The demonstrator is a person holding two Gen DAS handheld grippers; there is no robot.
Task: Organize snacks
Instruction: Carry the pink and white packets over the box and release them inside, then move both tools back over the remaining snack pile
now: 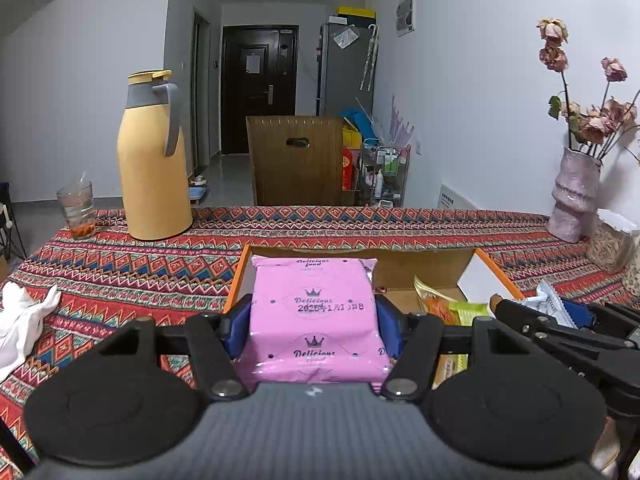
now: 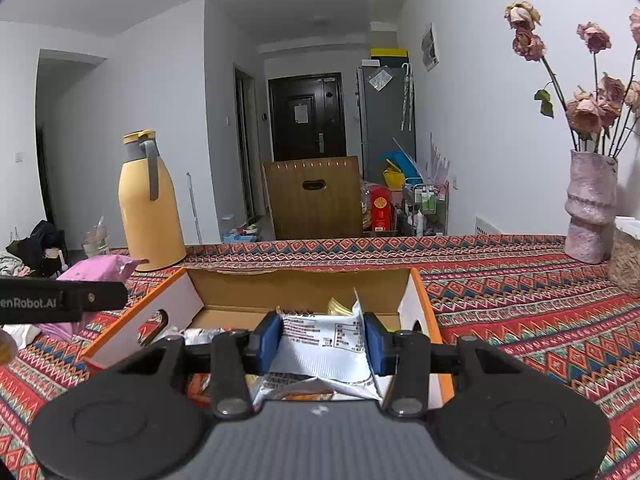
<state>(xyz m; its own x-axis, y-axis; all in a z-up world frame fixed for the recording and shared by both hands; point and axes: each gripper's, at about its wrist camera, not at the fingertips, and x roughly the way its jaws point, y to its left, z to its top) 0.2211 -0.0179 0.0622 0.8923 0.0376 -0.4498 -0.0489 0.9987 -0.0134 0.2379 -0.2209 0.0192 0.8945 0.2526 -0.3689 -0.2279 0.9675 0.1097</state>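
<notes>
The pink snack packet [image 1: 314,320] carries "Delicious food" in dark script under a small crown, repeated near its far edge, its middle and its near end, with a stamped date beginning "2026" across the middle. The left hand-held gripper [image 2: 60,300] shows white lettering, "enRobot.AI". Print on the white wrapper [image 2: 324,340] is too small to read.

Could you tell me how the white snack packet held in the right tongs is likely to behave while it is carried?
The white snack packet is probably floppy: its foil creases and sags between the pads of the right tongs. It looks light, since it hangs without drooping far. The glossy film may be slippery, so it could slide out if the grip loosens.
</notes>
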